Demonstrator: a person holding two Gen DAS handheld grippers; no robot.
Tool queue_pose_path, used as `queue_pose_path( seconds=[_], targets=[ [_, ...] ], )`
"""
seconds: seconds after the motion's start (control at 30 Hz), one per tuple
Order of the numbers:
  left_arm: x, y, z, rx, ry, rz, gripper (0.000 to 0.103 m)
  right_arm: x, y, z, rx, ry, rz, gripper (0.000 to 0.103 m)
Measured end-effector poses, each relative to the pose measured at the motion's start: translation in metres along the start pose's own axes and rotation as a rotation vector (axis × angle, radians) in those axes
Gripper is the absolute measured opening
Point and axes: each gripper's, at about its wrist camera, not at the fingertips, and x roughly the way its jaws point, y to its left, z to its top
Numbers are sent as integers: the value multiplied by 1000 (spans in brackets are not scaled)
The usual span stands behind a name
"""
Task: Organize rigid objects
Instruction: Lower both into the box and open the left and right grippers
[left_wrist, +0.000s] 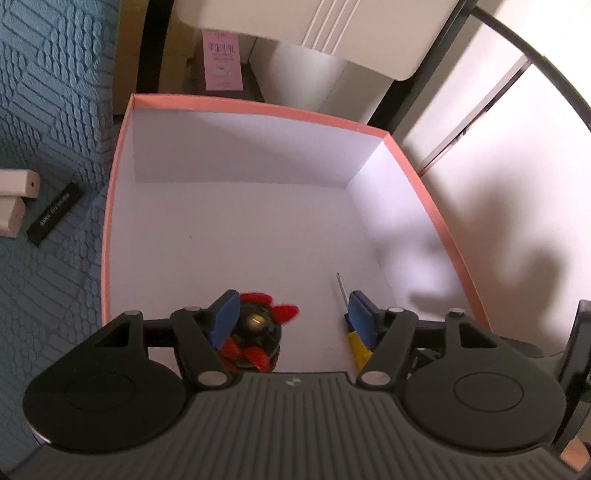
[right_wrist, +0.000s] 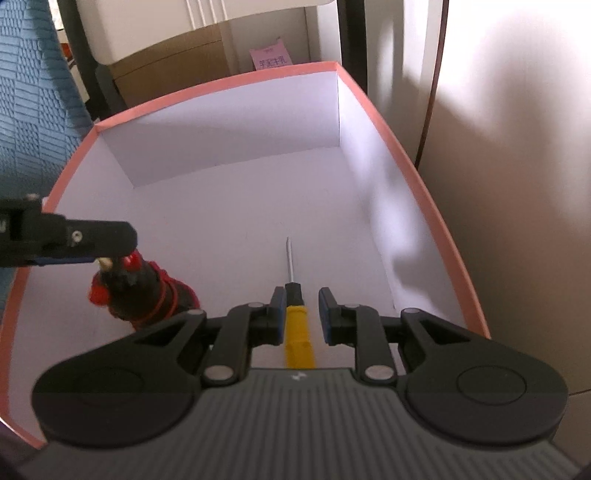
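Holding toy and screwdriver: pink box | left claw wide apart | right claw parted, gripping nothing

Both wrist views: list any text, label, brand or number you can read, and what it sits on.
Pink carton behind the pink-rimmed box: a line of Chinese characters, too blurred to quote with confidence; the small print beneath is unreadable.
Black bar on the blue textured mat: white lettering, too small to read.
Gripper body: a small pale logo mark, no words.
No legible text on the screwdriver or the red-and-black figurine.
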Motion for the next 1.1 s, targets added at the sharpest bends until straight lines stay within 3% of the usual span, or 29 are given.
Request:
queue_pose_path(
  seconds=[0.23,0.67,0.93,1.1],
  targets=[
    [-35,-3,2,29,-80,-1,70,-36,11,12,4,-79,15,23],
    [-159,2,0,74,-260,-28,70,-137,76,29,-55,-281,109,23],
    [-228,23,-28,89,-370,10,70,-163,124,11,-84,-310,183,23],
    [-260,42,-49,51,-417,3,70,-168,147,-9,-65,-283,233,23]
  ],
)
